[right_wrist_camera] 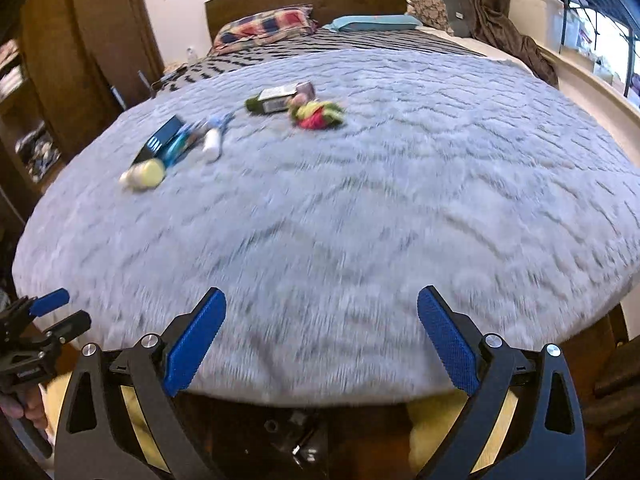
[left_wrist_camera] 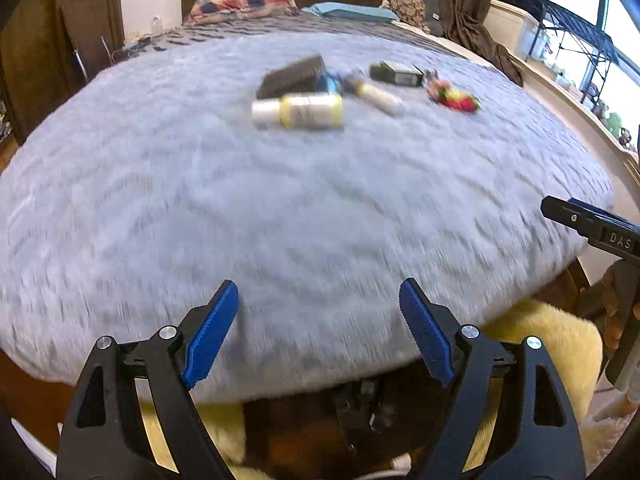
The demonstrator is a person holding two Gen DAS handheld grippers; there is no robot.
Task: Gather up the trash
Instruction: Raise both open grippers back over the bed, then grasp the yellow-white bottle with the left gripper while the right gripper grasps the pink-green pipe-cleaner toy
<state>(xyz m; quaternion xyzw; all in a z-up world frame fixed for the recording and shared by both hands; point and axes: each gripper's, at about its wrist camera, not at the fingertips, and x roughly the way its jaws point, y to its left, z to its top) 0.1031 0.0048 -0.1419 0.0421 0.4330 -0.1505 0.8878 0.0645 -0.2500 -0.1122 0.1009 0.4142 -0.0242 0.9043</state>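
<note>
Both grippers, left gripper (left_wrist_camera: 319,300) and right gripper (right_wrist_camera: 322,306), gape wide above fluffy grey blanket (left_wrist_camera: 280,208).

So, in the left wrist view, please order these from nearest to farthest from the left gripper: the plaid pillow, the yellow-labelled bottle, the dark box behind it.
From the left gripper, open at the blanket's near edge:
1. Yellow-labelled bottle, lying mid-blanket, slightly left.
2. Dark box, just behind the bottle.
3. Plaid pillow, far, at the headboard.
</note>
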